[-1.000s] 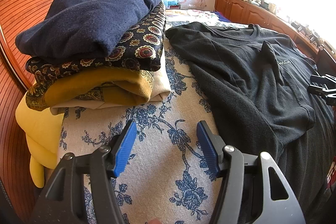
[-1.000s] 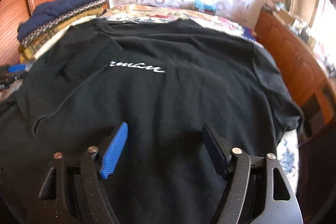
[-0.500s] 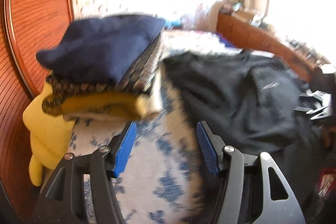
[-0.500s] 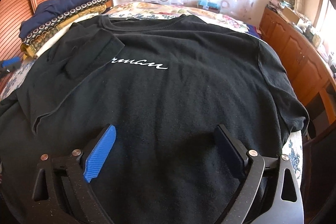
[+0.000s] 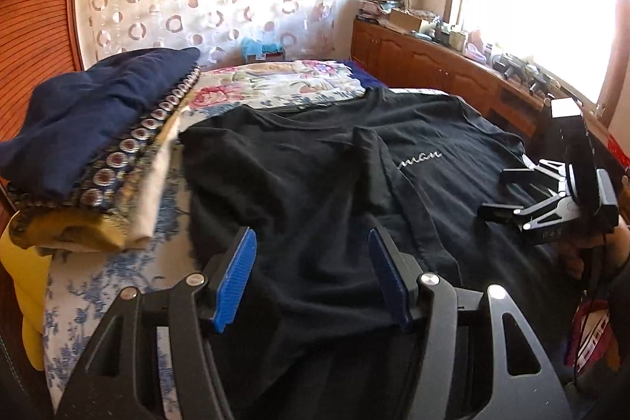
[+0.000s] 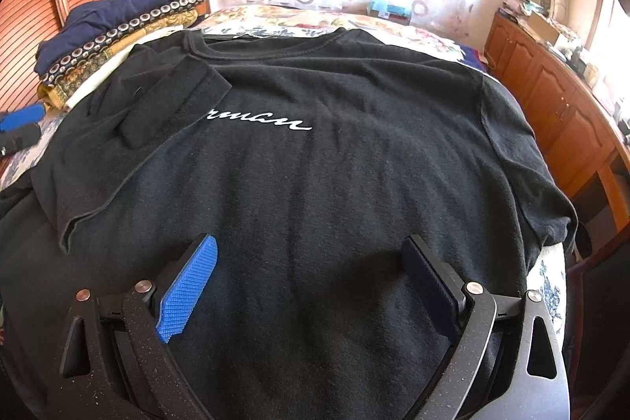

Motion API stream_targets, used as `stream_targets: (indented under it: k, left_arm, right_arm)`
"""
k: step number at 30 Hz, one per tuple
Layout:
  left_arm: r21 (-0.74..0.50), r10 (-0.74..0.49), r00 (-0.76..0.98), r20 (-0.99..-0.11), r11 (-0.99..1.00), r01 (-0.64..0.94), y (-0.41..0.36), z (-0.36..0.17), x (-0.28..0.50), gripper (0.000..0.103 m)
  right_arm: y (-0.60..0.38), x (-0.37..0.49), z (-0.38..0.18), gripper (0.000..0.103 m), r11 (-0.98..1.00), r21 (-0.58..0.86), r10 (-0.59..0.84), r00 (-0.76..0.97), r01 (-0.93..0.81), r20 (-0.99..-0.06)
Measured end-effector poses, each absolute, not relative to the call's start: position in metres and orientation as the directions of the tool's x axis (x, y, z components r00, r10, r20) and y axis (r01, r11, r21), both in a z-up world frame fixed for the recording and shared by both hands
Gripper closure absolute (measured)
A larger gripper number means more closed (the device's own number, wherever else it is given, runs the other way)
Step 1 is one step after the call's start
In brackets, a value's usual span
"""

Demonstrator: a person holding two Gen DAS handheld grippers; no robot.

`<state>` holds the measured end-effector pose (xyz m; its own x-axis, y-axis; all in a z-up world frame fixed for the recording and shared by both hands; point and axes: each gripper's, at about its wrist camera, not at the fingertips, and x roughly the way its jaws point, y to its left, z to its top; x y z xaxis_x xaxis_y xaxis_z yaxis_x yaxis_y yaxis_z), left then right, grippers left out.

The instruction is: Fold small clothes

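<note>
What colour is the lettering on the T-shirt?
White script on the black T-shirt; clearest in the right wrist view.

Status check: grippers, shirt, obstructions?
Left gripper and right gripper open, empty. Black T-shirt flat on bed, left side folded in. Folded stack beside it, clear.

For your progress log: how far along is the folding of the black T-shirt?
Done: the folded stack sits beside the black T-shirt, whose left side and sleeve are folded in. In hand: nothing; left claw and right claw hover open. Left: right sleeve, then the body.
</note>
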<state>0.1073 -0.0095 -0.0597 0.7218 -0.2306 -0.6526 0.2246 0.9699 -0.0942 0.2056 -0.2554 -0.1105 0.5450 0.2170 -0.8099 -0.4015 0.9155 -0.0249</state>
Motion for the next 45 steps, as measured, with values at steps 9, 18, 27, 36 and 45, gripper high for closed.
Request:
stream_targets:
  k: [9,18,27,36,45]
  left_arm:
    - [-0.096,-0.232,0.765,-0.6,0.971,0.22,-0.027,-0.052,0.1,0.043]
    - [-0.098,-0.274,0.791,-0.546,0.959,0.265,-0.041,-0.03,0.081,0.043]
    - [-0.086,-0.302,0.8,-0.518,0.949,0.303,-0.055,-0.019,0.069,0.043]
    - [-0.089,-0.3,0.794,-0.529,0.95,0.3,-0.057,-0.025,0.068,0.043]
    - [-0.103,-0.296,0.798,-0.525,0.953,0.286,-0.051,-0.026,0.064,0.043]
  right_arm:
    - [-0.324,0.215,-0.077,0.008,0.938,0.168,0.321,0.578,-0.302,-0.75]
    - [-0.434,0.25,-0.057,0.008,0.98,0.165,0.198,0.651,-0.112,-0.733]
    - [-0.481,0.282,-0.084,0.013,0.984,0.174,0.153,0.59,-0.021,-0.793]
    - [-0.474,0.298,-0.11,0.042,0.966,0.258,0.234,0.51,-0.025,-0.828]
    - [-0.461,0.293,-0.095,0.091,0.975,0.203,0.219,0.52,-0.089,-0.825]
